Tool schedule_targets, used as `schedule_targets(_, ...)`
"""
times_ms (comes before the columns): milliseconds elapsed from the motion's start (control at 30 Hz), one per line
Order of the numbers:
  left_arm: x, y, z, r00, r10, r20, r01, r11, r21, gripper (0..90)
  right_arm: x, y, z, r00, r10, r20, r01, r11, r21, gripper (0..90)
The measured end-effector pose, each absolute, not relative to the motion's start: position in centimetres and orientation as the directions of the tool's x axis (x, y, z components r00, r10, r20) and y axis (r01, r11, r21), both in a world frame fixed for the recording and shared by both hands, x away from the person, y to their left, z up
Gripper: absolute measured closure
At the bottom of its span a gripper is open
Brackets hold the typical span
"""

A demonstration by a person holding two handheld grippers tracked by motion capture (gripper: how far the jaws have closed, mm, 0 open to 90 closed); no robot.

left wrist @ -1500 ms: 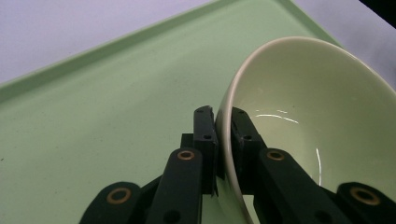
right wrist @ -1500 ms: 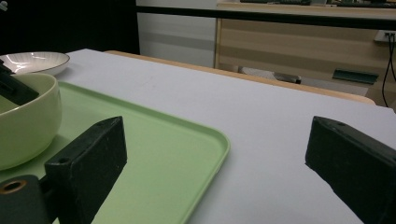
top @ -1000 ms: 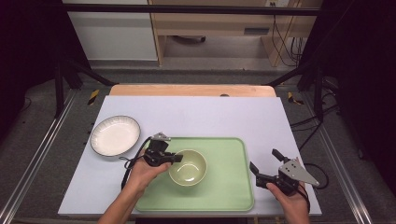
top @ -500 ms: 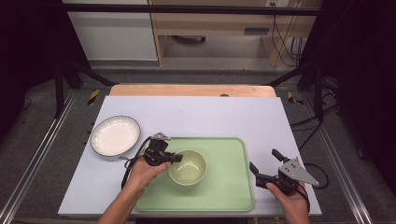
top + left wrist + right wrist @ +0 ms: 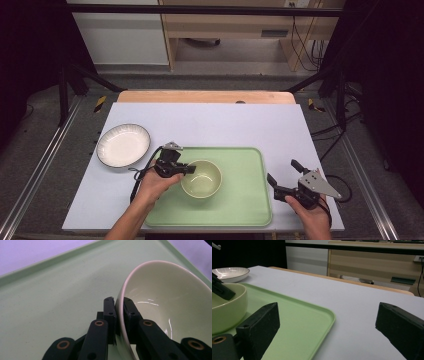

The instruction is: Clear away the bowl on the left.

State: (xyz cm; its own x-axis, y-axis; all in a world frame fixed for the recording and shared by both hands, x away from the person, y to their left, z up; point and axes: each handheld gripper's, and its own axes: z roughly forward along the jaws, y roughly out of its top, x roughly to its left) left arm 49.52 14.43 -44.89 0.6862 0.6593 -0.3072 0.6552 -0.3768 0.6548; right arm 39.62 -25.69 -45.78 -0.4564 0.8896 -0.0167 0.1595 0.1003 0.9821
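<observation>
The left gripper pinches the near rim of the bowl, one jaw inside and one outside, a detail the left gripper view makes plain; the bowl sits on the green tray. The right gripper rests beside the tray on the table, jaws spread wide

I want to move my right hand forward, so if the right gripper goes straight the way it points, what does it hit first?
Probably nothing close: the right gripper, jaws open, points over bare table just past the tray corner. Depth is hard to judge.
</observation>
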Motion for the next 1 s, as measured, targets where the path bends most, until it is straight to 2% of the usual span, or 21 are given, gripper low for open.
schedule_targets(700,49.4,14.4,-44.8,0.702,0.656,-0.277,0.634,-0.4,0.662,82.4,39.6,-25.7,-45.8,-0.459,0.888,-0.024,0.156,0.107,0.982,5.5)
schedule_targets(1000,48.9,14.7,-43.7,0.736,0.642,-0.217,0.559,-0.395,0.729,52.1,39.6,-25.7,-45.7,-0.459,0.888,-0.024,0.157,0.107,0.982,5.3)
